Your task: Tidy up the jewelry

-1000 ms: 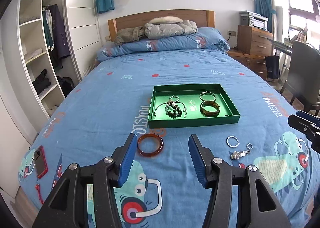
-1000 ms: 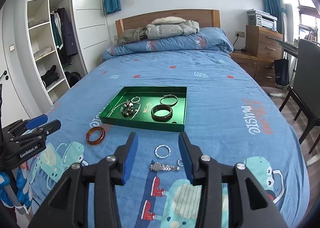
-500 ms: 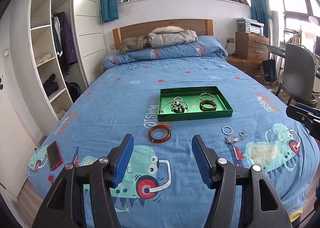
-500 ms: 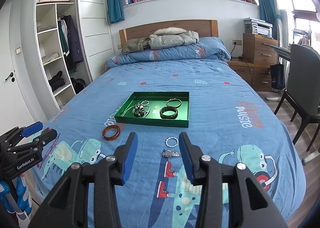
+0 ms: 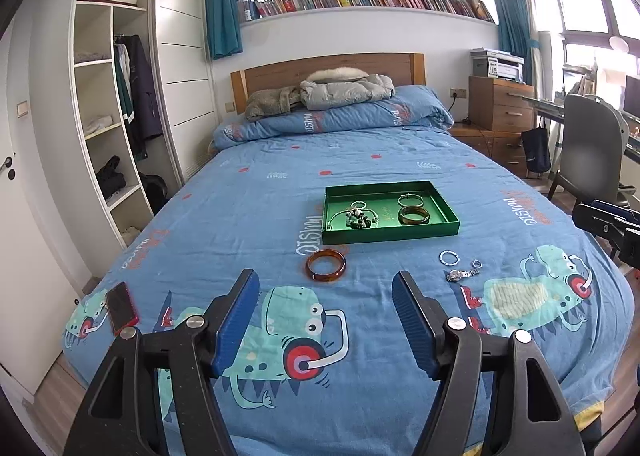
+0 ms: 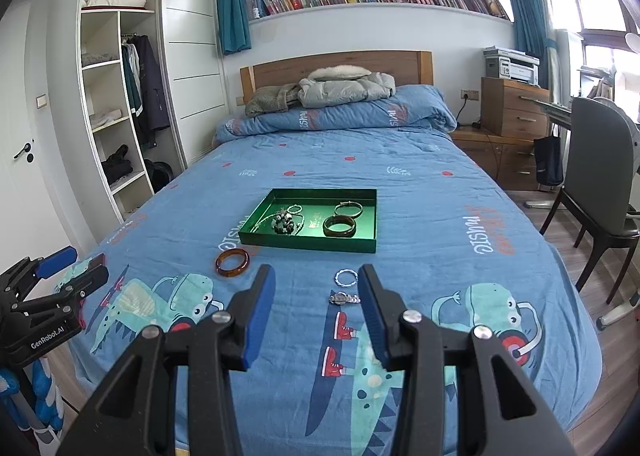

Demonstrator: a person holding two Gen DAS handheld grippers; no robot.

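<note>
Partly hidden behind right gripper point(image 6: 316, 276): watch point(image 6: 344, 298)

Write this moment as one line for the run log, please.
left tool: open, holding nothing | right tool: open, holding nothing | tray: some jewelry inside | on the bed: amber bangle, silver ring, watch

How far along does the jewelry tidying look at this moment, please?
Partly done: the green tray already holds a dark bangle, a silver bangle and beaded pieces. Nothing is in hand; the left gripper and right gripper are open. Left on the bedspread: amber bangle, silver ring bracelet, watch and a small ring.
</note>
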